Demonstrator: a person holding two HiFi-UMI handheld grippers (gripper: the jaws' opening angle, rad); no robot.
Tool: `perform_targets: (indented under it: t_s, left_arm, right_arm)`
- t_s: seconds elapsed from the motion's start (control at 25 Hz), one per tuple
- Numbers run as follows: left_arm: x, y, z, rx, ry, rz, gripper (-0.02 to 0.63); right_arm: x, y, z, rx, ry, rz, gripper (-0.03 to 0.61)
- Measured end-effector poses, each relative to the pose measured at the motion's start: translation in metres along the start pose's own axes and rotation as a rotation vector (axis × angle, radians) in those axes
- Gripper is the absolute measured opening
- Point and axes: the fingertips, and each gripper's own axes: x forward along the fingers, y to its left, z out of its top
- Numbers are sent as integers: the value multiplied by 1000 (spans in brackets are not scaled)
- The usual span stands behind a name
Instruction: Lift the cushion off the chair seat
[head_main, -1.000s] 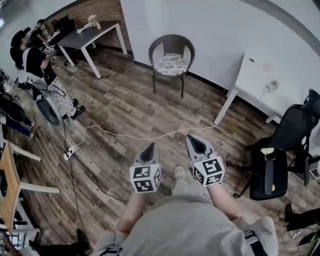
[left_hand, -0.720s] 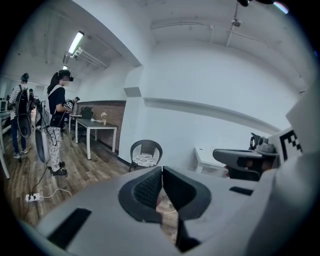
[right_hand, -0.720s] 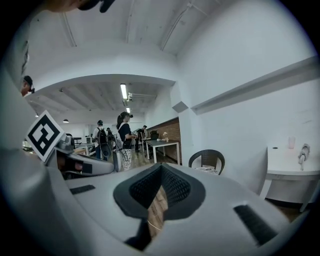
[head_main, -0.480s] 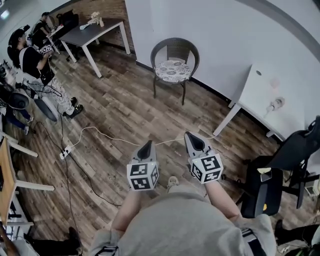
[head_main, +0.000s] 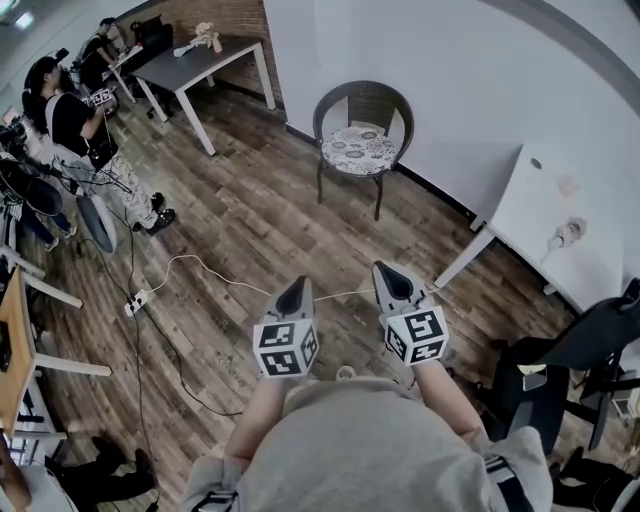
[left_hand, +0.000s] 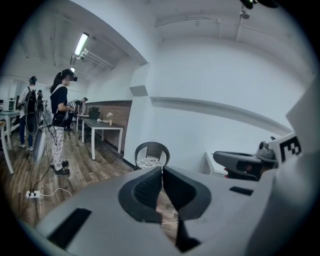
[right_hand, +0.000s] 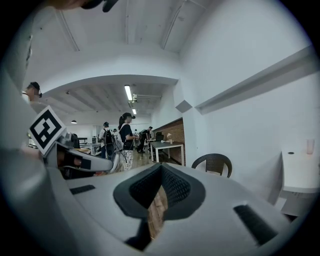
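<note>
A dark wicker chair (head_main: 364, 108) stands against the white wall, far ahead of both grippers. On its seat lies a round patterned cushion (head_main: 359, 150). The left gripper view shows the chair (left_hand: 152, 151) and cushion (left_hand: 148, 162) small, just above the jaws. In the right gripper view only the chair (right_hand: 212, 163) back shows. My left gripper (head_main: 294, 296) and right gripper (head_main: 392, 283) are held side by side over the wooden floor, both pointing toward the chair. Both are shut with nothing between the jaws, and well short of the chair.
A white cable (head_main: 205, 270) and a power strip (head_main: 137, 300) lie on the floor ahead of me to the left. A grey table (head_main: 200, 62) stands at the back left, a white table (head_main: 560, 215) at the right, a black office chair (head_main: 565, 365) beside it. People (head_main: 72, 125) stand at the left.
Both grippers have moved forward together across the floor; the chair and cushion now sit lower and nearer in the head view. The jaws stayed shut.
</note>
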Motion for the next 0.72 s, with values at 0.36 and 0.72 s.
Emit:
perform_targets:
  t_s: [0.36, 0.72]
  left_arm:
    - [25, 8, 7, 11, 14, 17, 9]
    - [54, 28, 14, -9, 13, 29, 9]
  right_arm:
    - [23, -17, -1, 20, -6, 2, -5]
    - [46, -36, -10, 27, 29, -28, -5]
